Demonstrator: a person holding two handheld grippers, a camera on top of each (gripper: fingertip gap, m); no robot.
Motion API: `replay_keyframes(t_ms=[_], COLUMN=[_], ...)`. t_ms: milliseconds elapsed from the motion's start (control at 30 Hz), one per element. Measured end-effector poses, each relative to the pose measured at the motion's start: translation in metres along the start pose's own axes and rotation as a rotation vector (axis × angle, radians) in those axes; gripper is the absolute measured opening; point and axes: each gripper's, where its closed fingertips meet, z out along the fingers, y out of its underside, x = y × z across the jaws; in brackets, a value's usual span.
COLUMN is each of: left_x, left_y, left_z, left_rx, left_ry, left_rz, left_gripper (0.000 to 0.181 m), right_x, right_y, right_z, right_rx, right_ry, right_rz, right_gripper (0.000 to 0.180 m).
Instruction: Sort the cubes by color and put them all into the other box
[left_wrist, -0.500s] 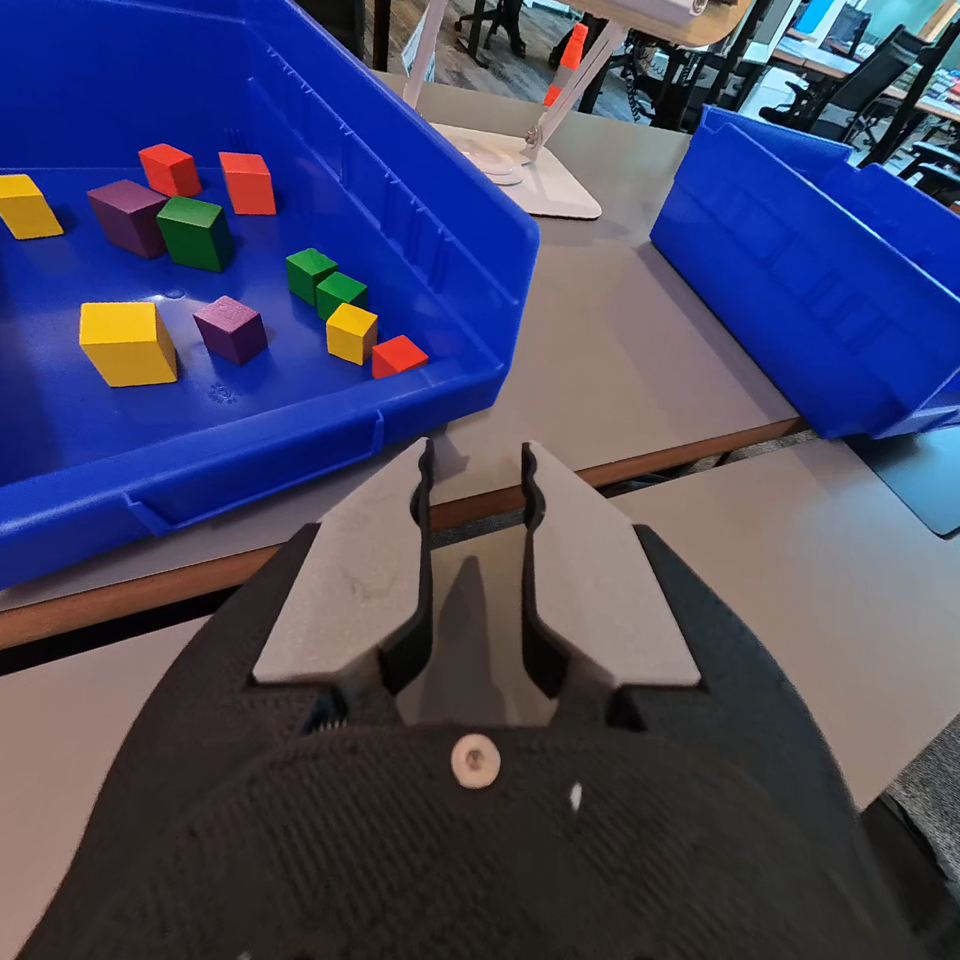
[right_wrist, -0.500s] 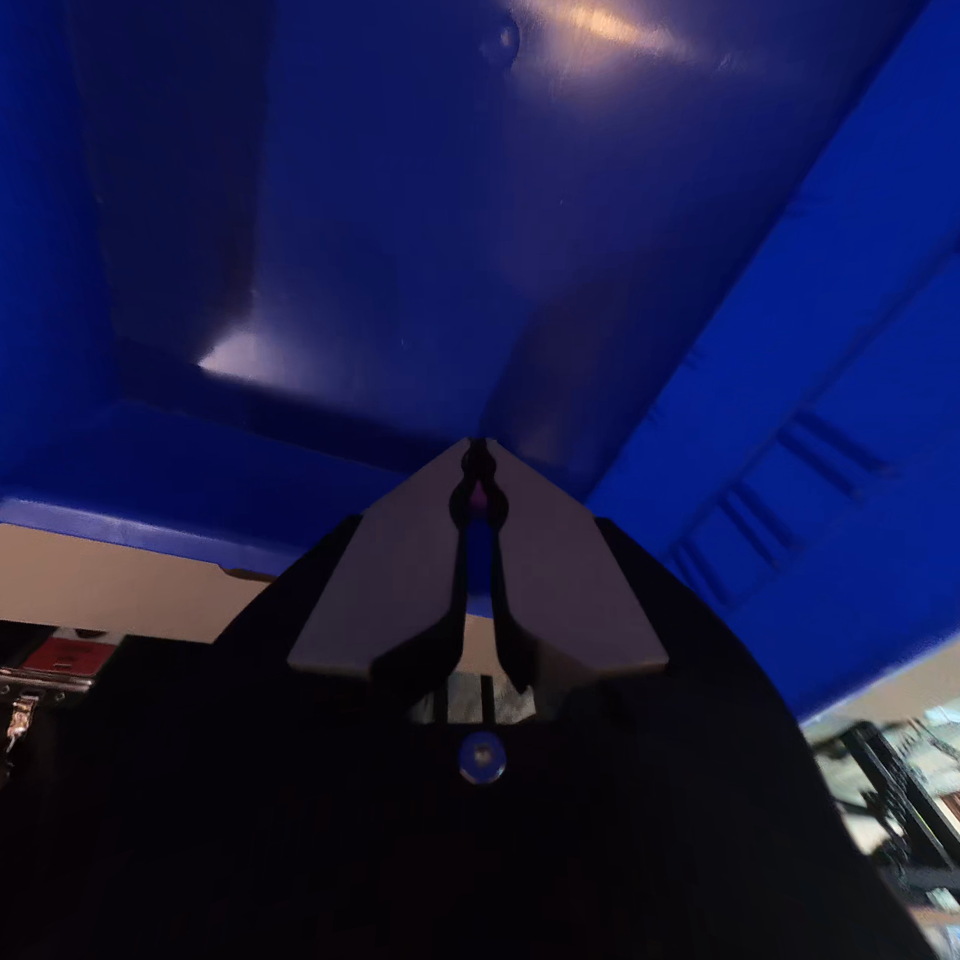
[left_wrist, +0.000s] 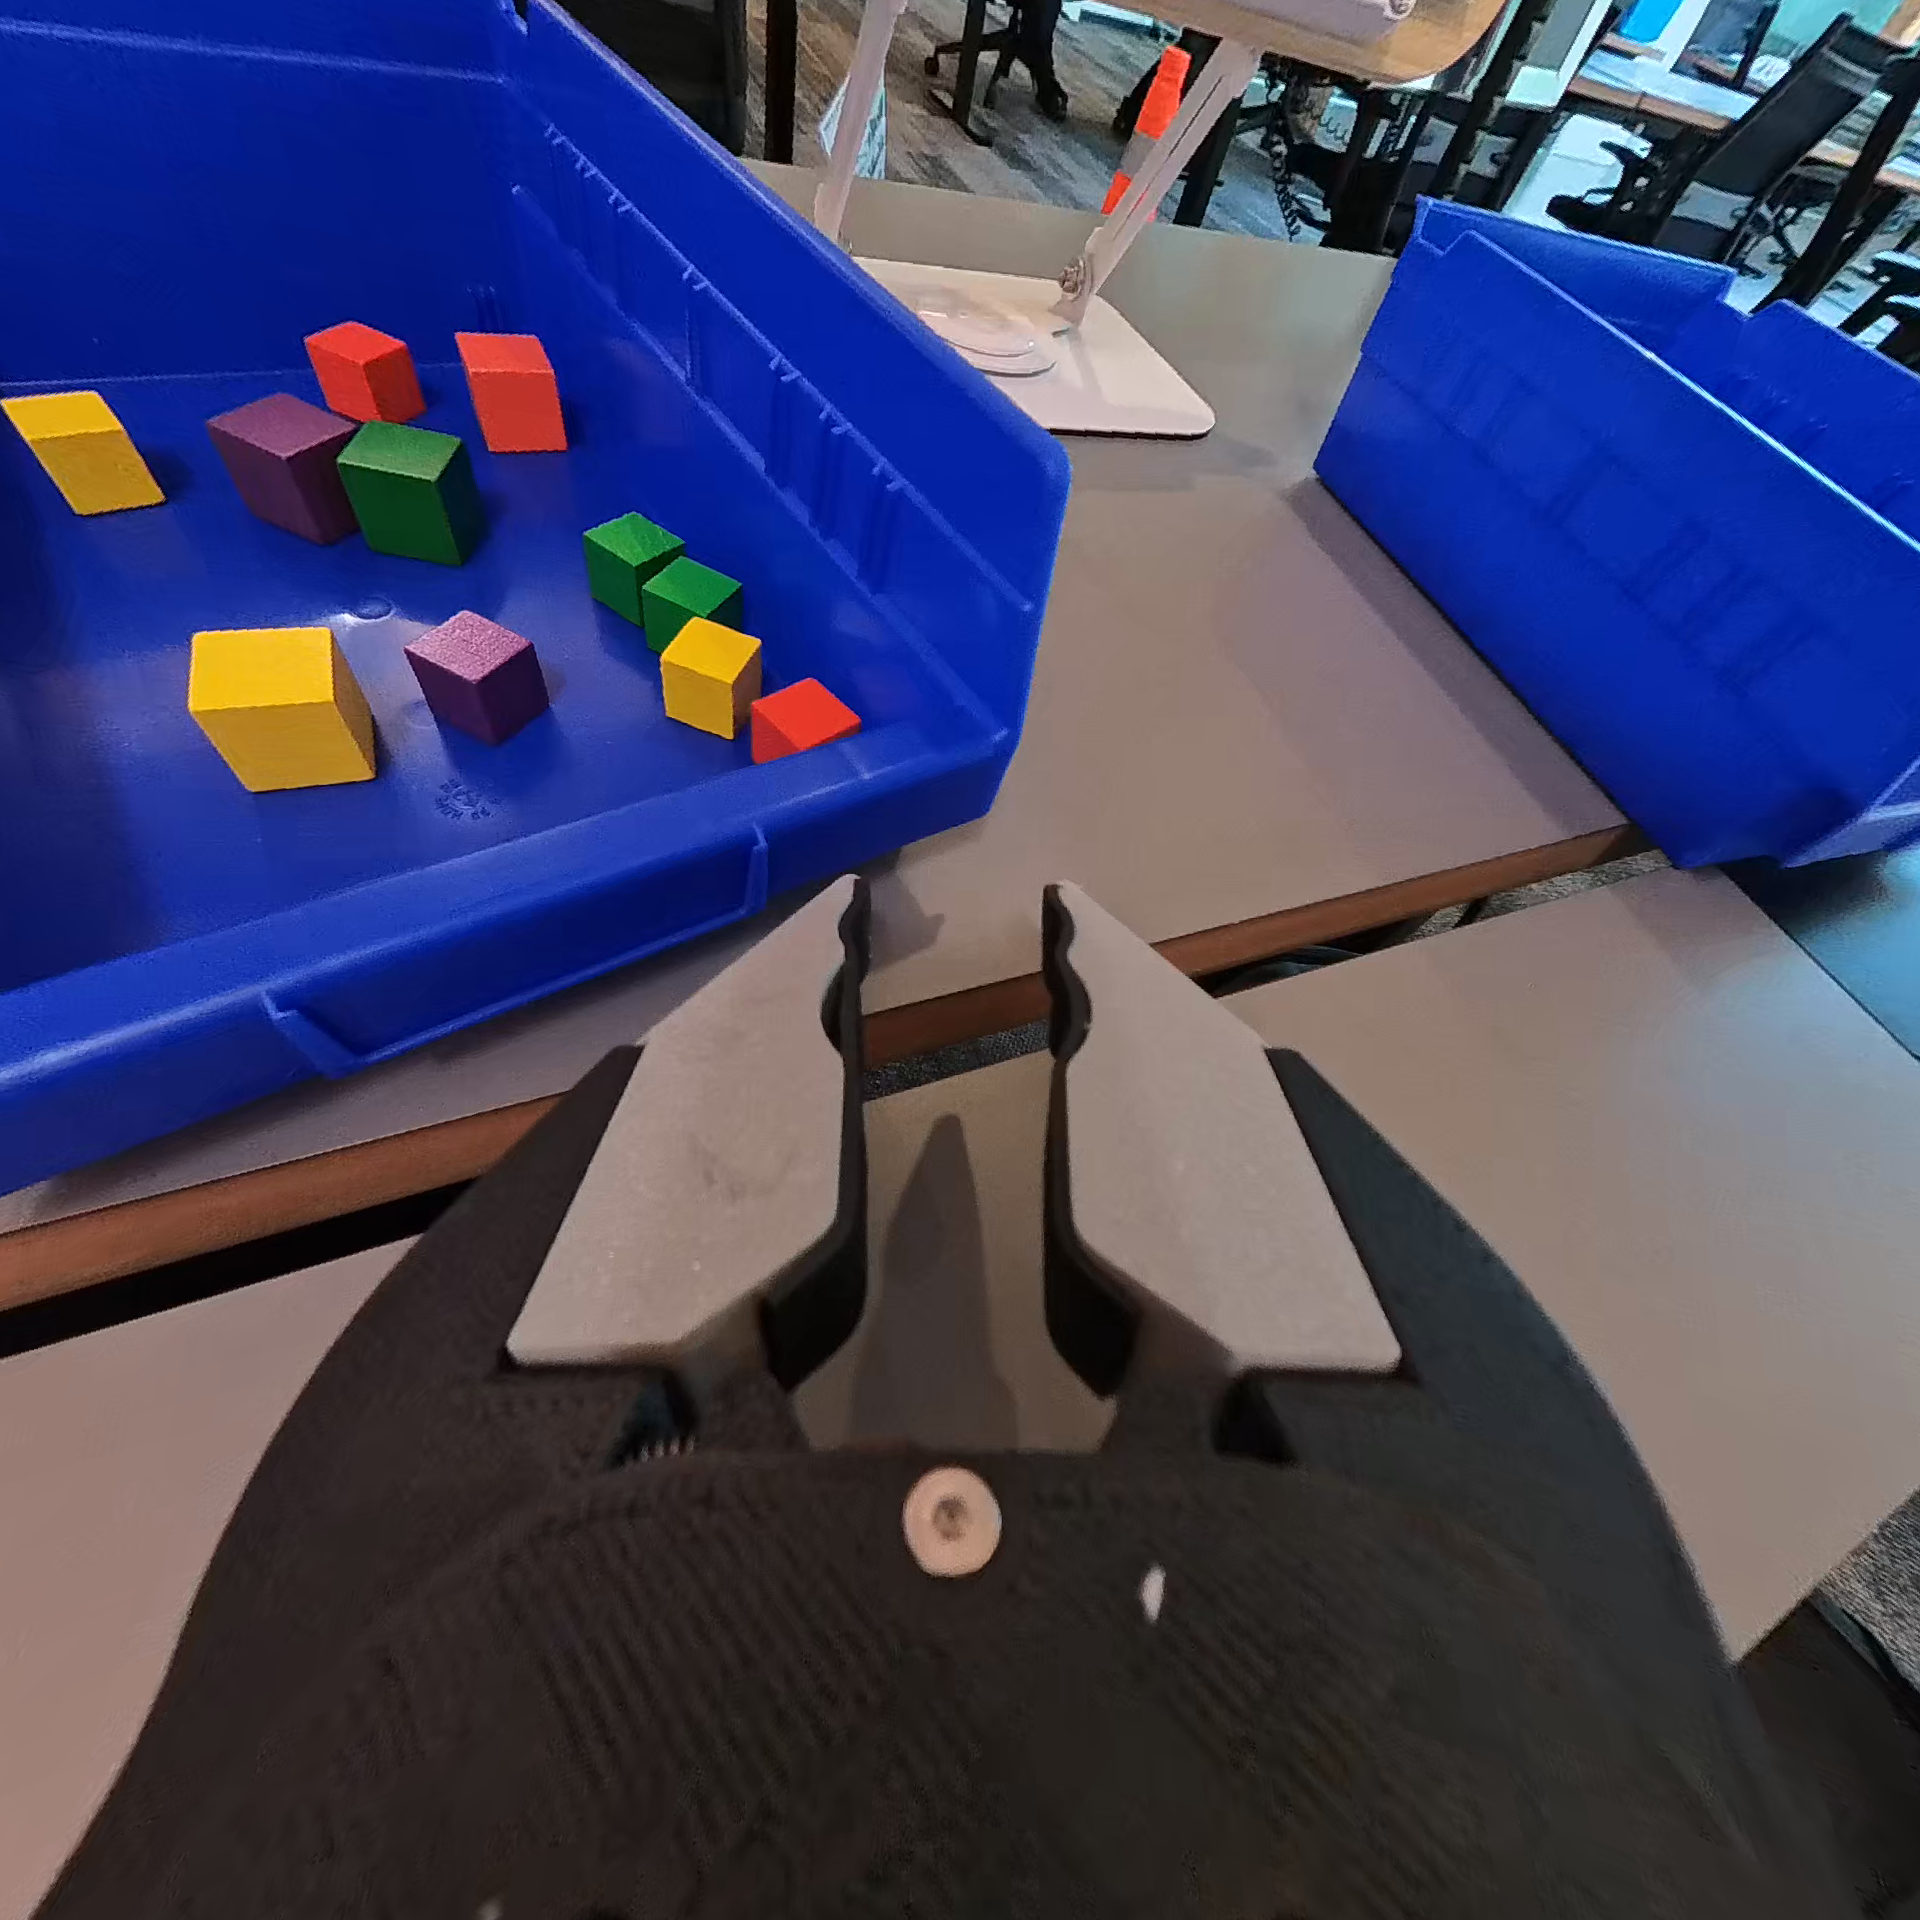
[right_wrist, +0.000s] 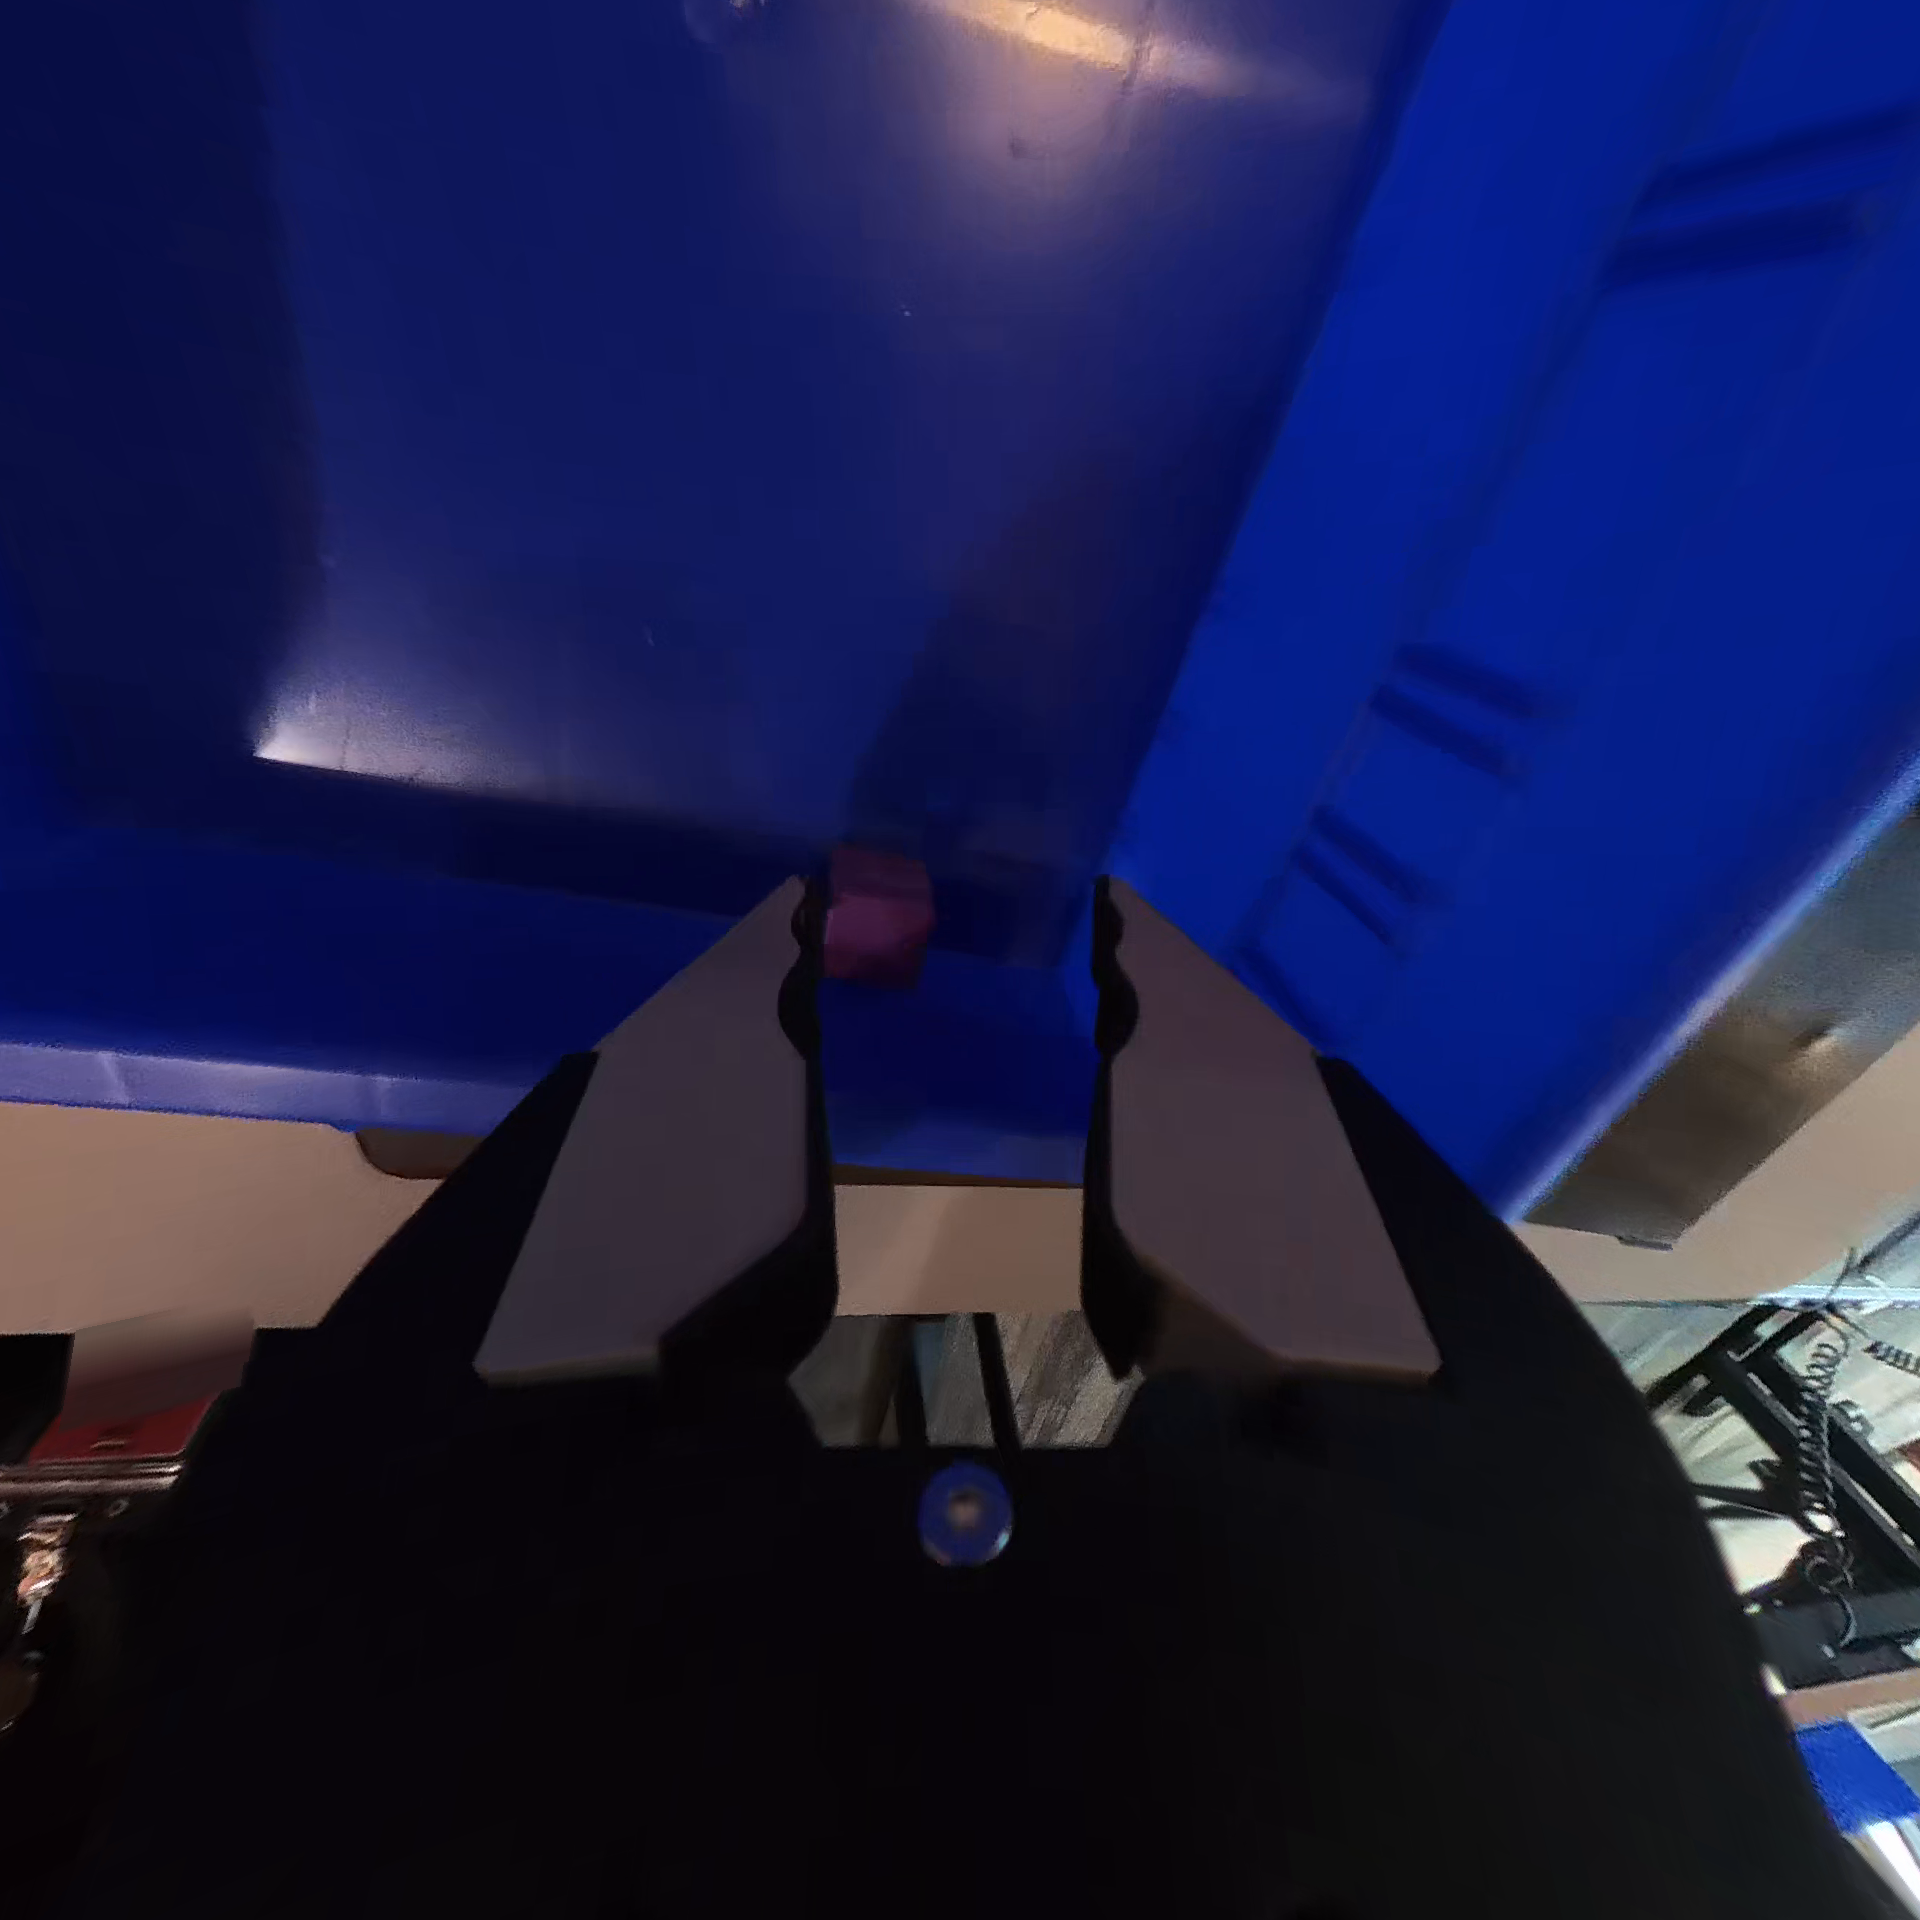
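In the left wrist view a blue bin (left_wrist: 883, 800) holds several cubes: red (left_wrist: 509, 390), yellow (left_wrist: 278, 707), green (left_wrist: 410, 490) and purple (left_wrist: 478, 673) among them. My left gripper (left_wrist: 951, 914) is open and empty, hovering over the table edge in front of that bin. The second blue bin (left_wrist: 1621, 582) stands to the right. In the right wrist view my right gripper (right_wrist: 954, 914) is open inside that bin (right_wrist: 727, 468). A small purple cube (right_wrist: 873, 925) sits just beyond the left fingertip, free of the jaws, near the bin's near wall.
A white stand base (left_wrist: 1101, 364) with slanted legs sits on the grey table (left_wrist: 1226, 665) behind the two bins. A second grey tabletop (left_wrist: 1621, 1195) lies below my left gripper. Office chairs and desks stand in the background.
My right gripper has opened and let go of the small purple cube, which now sits in the bin by the left fingertip. The left gripper has barely moved.
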Motion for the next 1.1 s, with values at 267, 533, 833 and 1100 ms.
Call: replay_keyframes(t_ms=[267,533,833,1100], left_x=[0.000,0.000,0.010,0.047], left_y=[0.001,0.000,0.003,0.003], left_z=[0.000,0.000,0.002,0.004], left_rx=[-0.004,0.000,-0.027,-0.036], left_ry=[0.009,0.015,0.050,0.235], left_rz=[-0.013,-0.016,0.027,0.078], left_gripper=[0.031,0.030,0.041,0.046], right_x=[-0.020,-0.028,-0.039,-0.065], right_y=[0.004,-0.018,-0.036,-0.051], right_z=[0.010,-0.011,-0.036,-0.084], right_rx=[-0.061,0.130,0.407,0.723], right_ry=[-0.142,-0.279,-0.426,-0.599], right_rz=[0.009,0.032,0.038,0.020], right_gripper=[0.019,0.020,0.020,0.019])
